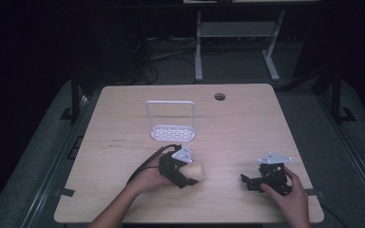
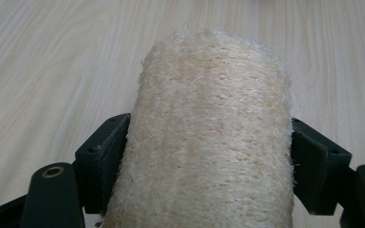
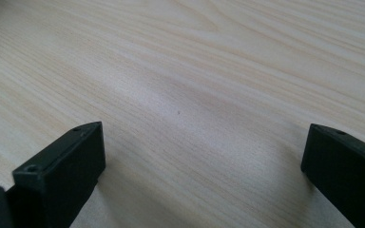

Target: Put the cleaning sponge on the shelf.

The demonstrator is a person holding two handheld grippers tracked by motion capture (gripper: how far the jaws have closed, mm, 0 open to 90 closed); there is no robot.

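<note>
Loofah sponge (image 2: 211,137), pale cream, fibrous, roughly cylinder-shaped, sits clamped in the left tool (image 1: 183,173), w/ both black jaws pressed against its sides in the left gripper view. In the high view the loofah (image 1: 196,172) pokes out to the right of that tool, low over the counter (image 1: 247,123), near the front-centre; can't tell if it touches the wood. Left hand (image 1: 153,178) wraps the tool body from the left, forearm coming in from the bottom edge. Grey three-cornered plate (image 1: 183,154) sits on top of the tool, black cable (image 1: 147,164) loops back toward the person.

Right tool (image 1: 247,182) is released: in the right gripper view its jaws stand wide apart w/ nothing btwn them but bare light wood grain. In the high view it's at the front right of the counter, well apart from the loofah, jaws pointing left. Right hand (image 1: 290,197) grips it from behind; its own grey plate (image 1: 274,158) on top.

White wire rack (image 1: 171,122), upright frame w/ a perforated base, stands near the counter's middle, just behind the left tool, not touching it. Round hole (image 1: 219,97) in the counter near the far edge. Dark floor & a white stand's legs (image 1: 237,45) beyond the counter.
</note>
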